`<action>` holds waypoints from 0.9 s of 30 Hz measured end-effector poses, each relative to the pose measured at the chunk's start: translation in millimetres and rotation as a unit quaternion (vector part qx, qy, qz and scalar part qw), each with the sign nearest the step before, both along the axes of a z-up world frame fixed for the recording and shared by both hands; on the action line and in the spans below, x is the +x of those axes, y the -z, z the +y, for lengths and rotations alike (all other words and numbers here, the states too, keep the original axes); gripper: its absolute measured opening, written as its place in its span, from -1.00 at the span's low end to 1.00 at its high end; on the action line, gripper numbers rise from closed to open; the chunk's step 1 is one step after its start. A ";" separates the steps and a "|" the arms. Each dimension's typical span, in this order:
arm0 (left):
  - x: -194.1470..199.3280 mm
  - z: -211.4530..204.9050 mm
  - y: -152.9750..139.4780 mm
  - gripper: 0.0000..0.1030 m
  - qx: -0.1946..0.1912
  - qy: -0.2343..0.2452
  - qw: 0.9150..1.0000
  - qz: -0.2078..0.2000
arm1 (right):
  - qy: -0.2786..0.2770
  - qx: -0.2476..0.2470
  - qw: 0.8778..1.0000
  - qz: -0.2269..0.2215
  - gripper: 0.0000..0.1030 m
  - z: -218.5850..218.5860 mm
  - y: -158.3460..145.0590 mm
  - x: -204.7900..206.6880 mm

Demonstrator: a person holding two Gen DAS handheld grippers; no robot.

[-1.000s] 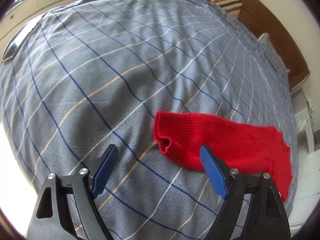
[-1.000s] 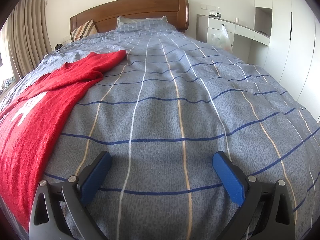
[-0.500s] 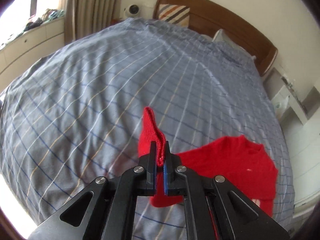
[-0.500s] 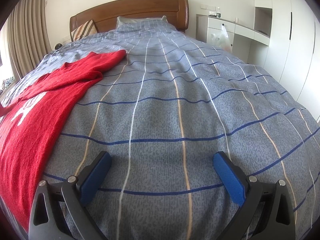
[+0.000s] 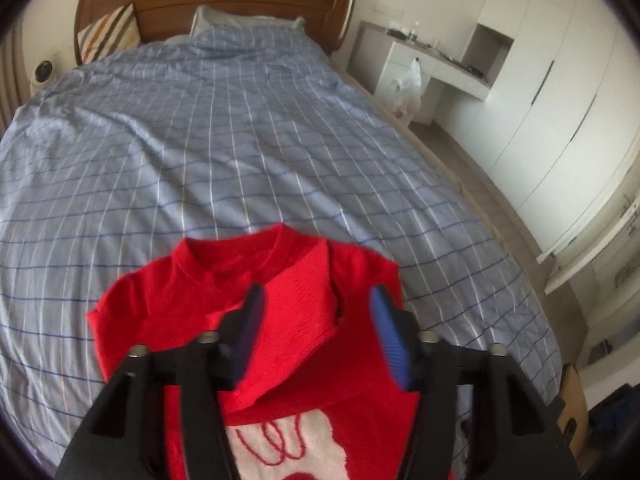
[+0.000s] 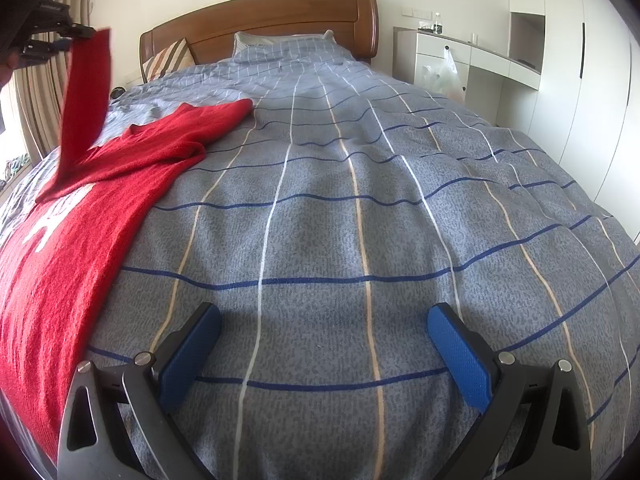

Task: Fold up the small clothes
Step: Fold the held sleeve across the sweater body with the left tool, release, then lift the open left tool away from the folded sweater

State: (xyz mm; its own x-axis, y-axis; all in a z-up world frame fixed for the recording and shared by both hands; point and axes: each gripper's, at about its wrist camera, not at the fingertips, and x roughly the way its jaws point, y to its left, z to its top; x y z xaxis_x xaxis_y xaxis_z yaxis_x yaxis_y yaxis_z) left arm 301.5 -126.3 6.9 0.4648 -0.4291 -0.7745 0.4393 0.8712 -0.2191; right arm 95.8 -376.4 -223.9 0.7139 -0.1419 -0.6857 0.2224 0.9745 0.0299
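The left gripper (image 5: 316, 316) has just been opening its fingers; they stand spread, with the red sweater's (image 5: 168, 308) sleeve (image 5: 304, 276) between them (unpinched). The right gripper (image 6: 320, 340), fingers spread and empty, hovers over the bed (image 6: 360, 200), with the sweater to its left.
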 end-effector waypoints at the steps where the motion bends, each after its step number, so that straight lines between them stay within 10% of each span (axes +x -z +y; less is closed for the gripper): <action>1: -5.3 -2.7 8.7 0.65 0.005 -0.006 1.000 -0.002 | 0.000 0.000 1.000 0.000 0.98 0.1 0.0 -0.2; 19: -116.3 243.1 109.7 0.73 0.077 -0.209 0.974 0.042 | 0.001 -0.002 1.000 -0.001 0.99 1.2 0.0 1.7; 27: -121.6 280.8 131.1 0.73 0.080 -0.276 0.958 0.017 | 0.000 -0.003 1.000 -0.002 0.99 2.0 0.2 2.8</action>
